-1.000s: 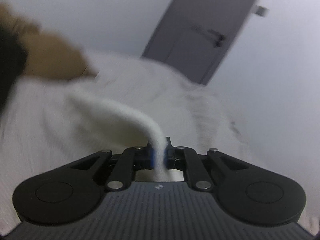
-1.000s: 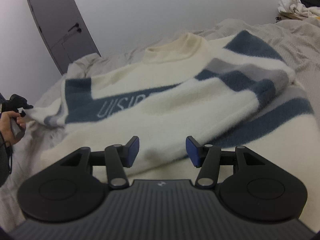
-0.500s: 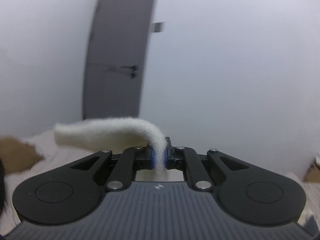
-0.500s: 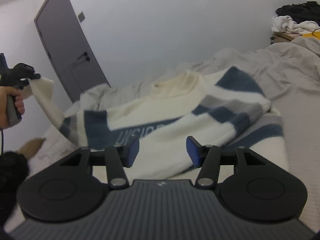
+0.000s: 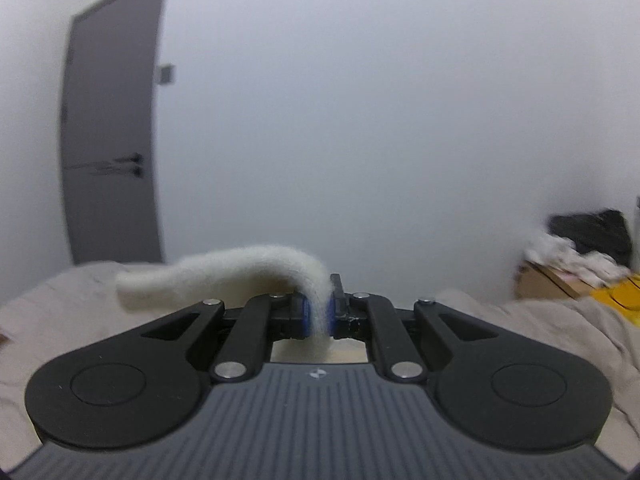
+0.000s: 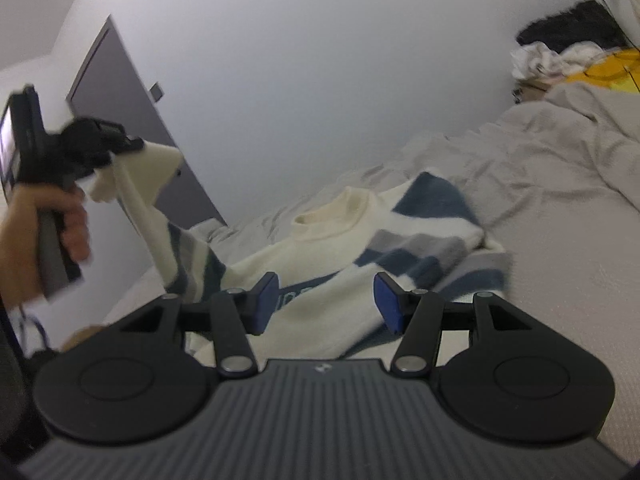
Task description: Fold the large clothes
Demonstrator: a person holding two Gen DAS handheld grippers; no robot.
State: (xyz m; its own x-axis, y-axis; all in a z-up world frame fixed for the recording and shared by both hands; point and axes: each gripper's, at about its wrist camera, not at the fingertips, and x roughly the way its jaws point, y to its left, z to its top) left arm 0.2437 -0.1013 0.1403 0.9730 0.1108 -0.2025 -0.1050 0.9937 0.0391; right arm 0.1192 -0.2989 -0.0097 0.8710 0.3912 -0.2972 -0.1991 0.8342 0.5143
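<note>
The sweater (image 6: 332,280) lies spread on the bed (image 6: 560,208), collar toward the wall, its striped right sleeve already laid across the chest. Its other sleeve (image 6: 160,236) rises off the bed to my left gripper (image 5: 318,312), whose jaws are clamped on the cream cuff (image 5: 224,276); the person's hand (image 6: 48,232) holds that gripper up beside the door (image 6: 132,120). I judge this the sleeve fold: the cuff must travel over the body and come down flat across the chest without dragging the torso askew. My right gripper (image 6: 326,300) hangs above the hem with jaws apart and nothing between them, free to pin the body or take the hem next.
</note>
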